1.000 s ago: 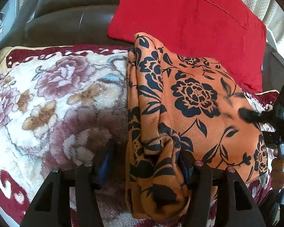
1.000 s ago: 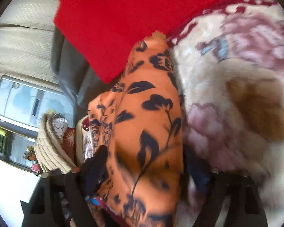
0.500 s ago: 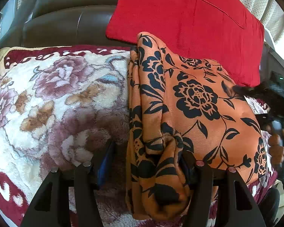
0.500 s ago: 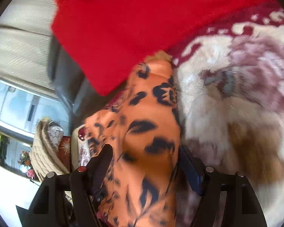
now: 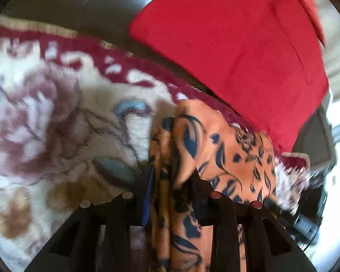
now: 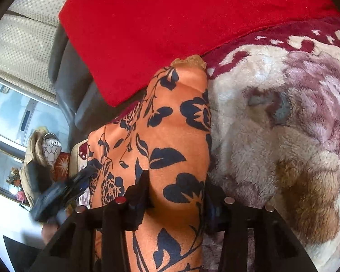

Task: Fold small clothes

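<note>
the orange flowered cloth (image 6: 170, 136) lies on the plush blanket (image 6: 272, 147) near its edge by the red cushion (image 6: 170, 22), bunched between both closing claws, left claw (image 5: 172, 181) and right claw (image 6: 176, 188) each grasping it.

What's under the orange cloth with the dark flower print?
The orange floral cloth lies on a fluffy cream and maroon floral blanket, its far end by the red cushion. Whatever sits directly beneath the cloth is covered.
</note>
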### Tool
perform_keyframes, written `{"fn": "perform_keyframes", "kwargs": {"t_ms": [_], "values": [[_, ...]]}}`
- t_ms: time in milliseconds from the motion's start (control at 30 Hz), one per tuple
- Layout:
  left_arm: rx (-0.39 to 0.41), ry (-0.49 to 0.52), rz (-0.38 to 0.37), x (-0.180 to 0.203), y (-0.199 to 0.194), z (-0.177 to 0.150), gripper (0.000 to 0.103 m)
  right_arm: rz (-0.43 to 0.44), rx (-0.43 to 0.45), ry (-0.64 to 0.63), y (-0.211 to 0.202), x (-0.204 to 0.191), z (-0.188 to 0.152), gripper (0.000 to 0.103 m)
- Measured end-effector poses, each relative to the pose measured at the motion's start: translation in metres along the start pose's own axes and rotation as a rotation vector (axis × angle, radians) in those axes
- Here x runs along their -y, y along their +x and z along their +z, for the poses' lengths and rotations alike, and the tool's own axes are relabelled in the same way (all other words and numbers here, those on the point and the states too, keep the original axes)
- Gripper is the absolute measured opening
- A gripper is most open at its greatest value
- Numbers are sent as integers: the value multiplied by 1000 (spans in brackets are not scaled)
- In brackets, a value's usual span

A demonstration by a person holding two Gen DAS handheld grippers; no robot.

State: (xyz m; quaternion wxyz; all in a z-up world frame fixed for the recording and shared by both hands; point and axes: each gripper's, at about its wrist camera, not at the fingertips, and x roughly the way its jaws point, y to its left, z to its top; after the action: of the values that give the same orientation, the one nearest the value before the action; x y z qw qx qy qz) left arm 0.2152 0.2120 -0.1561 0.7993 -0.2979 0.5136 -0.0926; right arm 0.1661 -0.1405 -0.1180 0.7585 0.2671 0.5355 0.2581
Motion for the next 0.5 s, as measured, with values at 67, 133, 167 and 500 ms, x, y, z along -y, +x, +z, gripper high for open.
{"fn": "perform_keyframes", "kwargs": {"t_ms": [67,133,167,500], "values": [[3,-30,-41,-7,1,0,32,0,-4,5,-3,6,-2,45],[9,-7,-21,-4,-2,-3,35,-3,-6,0,-3,8,-2,45],[13,7,-10,-1,-6,-5,36,-6,-8,-4,0,8,-3,45],[51,99,46,10,-7,-28,38,43,1,61,3,18,21,50]]}}
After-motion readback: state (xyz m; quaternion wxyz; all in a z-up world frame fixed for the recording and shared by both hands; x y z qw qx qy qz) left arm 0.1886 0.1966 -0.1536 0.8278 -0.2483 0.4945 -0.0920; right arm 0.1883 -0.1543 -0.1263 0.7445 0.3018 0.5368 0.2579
